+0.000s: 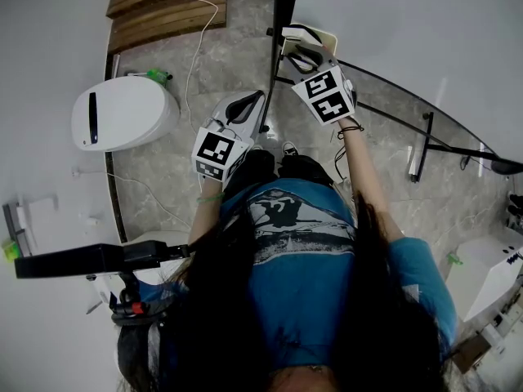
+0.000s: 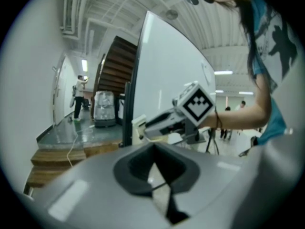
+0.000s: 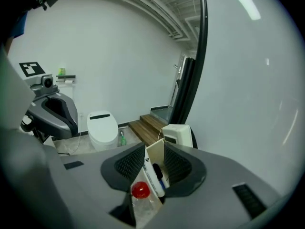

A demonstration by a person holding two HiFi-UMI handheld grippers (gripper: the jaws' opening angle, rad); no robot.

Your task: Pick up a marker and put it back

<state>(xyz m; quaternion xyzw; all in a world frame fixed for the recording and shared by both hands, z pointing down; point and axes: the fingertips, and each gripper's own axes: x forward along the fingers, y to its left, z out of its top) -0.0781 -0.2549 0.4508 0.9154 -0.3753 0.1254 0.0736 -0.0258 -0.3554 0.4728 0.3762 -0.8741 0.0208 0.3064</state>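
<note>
Whiteboard point(image 3: 248, 104), large glossy white panel, beside right gripper point(image 3: 153, 165) as holder's mount. Left gripper point(image 2: 153, 168), jaws together, empty, apparently idle. Cream open-topped box holder point(image 3: 156, 151), between right gripper's parted jaws. Red-capped white marker point(image 3: 148, 178), loose between them, tip in holder, seemingly returned.

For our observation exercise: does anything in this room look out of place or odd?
Yes: a white toilet stands on the open floor near the whiteboard, no stall around it, and a loose cable trails across the floor beside it.
</note>
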